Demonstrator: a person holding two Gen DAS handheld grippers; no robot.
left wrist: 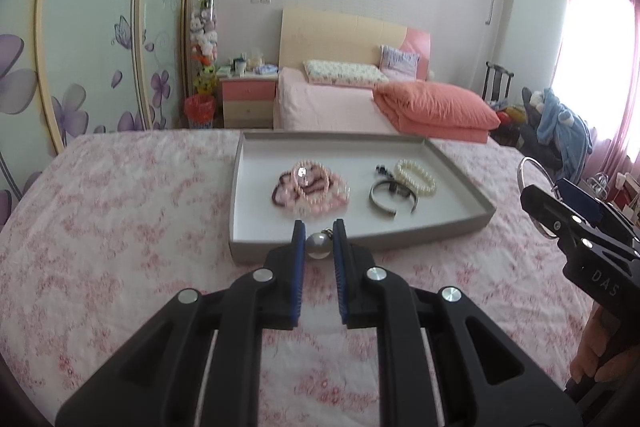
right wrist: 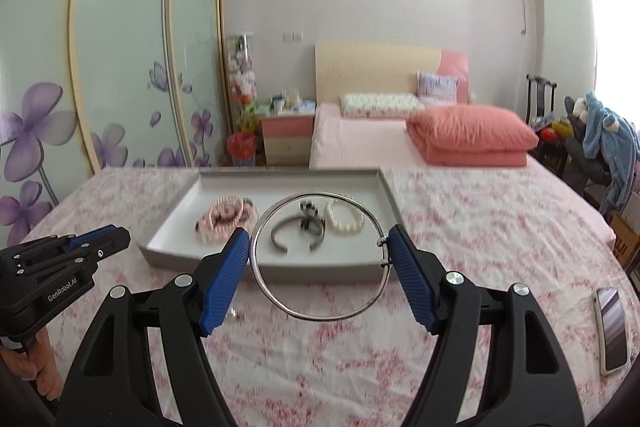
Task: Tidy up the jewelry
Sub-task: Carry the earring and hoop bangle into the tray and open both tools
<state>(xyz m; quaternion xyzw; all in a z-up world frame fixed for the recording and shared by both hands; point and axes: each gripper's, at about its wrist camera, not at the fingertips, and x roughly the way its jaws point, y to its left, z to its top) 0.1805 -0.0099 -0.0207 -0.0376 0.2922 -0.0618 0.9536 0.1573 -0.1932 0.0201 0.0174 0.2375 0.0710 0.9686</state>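
My left gripper is shut on a large pearl bead with a small metal loop, held above the near rim of the grey tray. My right gripper is shut on a thin silver ring bangle, its blue pads pressing the hoop's two sides. Inside the tray lie pink bead bracelets, a dark metal cuff, and a white pearl bracelet. In the right wrist view, the left gripper shows at the left, and the tray lies behind the hoop.
The tray rests on a pink floral bedspread. A phone lies on it at the right. A small trinket lies on the spread under the right gripper. Behind are a second bed, a nightstand and wardrobe doors.
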